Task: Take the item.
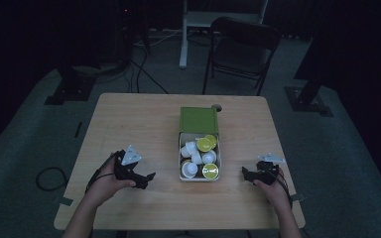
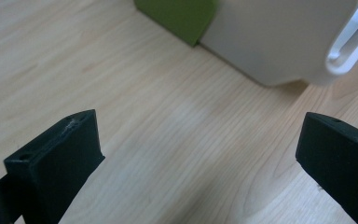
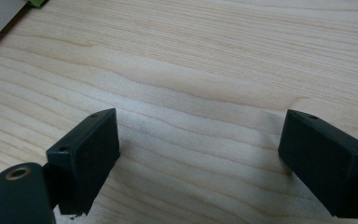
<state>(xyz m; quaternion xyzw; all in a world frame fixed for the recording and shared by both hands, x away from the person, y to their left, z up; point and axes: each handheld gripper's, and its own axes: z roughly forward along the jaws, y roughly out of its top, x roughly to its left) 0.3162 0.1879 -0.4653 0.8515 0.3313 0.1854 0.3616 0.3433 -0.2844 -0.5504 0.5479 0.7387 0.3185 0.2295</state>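
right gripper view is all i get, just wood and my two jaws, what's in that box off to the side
Observer: The box holds small cups, some white, some with yellow-green tops.
Operator: is the lid on it
Observer: No, the green lid lies flat on the table, touching the box's far end.
Operator: where's the other hand
Observer: The left gripper is on the other side of the box, jaws wide open with bare table between them and pointed at it.
Operator: anything past the table
Observer: A dark folding chair stands on the floor beyond the far edge.
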